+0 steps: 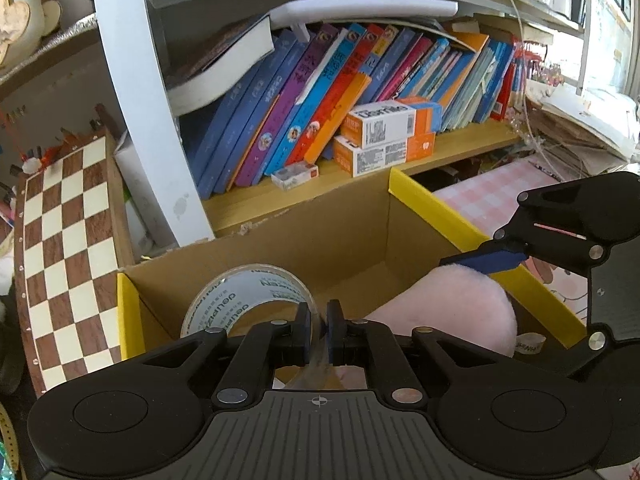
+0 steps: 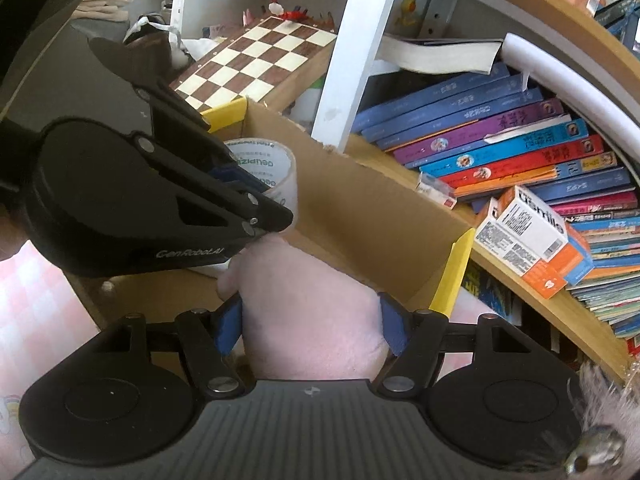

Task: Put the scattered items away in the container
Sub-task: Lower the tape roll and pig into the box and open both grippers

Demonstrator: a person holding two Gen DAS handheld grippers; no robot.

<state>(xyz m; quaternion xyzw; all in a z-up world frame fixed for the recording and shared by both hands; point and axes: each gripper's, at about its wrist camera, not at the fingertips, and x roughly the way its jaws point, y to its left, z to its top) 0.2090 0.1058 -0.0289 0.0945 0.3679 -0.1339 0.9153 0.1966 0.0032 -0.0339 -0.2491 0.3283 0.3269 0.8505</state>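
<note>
A cardboard box point(image 1: 344, 236) with yellow-taped rims stands in front of the bookshelf; it also shows in the right wrist view point(image 2: 360, 208). My left gripper point(image 1: 319, 332) is shut on the wall of a clear tape roll point(image 1: 248, 300) and holds it inside the box at its left side. The roll also shows in the right wrist view point(image 2: 272, 176). My right gripper point(image 2: 310, 326) is shut on a pink plush toy point(image 2: 308, 304) at the box's right side. The plush also shows in the left wrist view point(image 1: 448, 312), under the right gripper point(image 1: 486, 260).
A chessboard point(image 1: 68, 248) leans left of the box. Behind it is a shelf of leaning books point(image 1: 320, 96) with orange-and-white cartons point(image 1: 384, 136). A pink checked cloth point(image 1: 496, 196) and stacked papers point(image 1: 580, 128) lie to the right.
</note>
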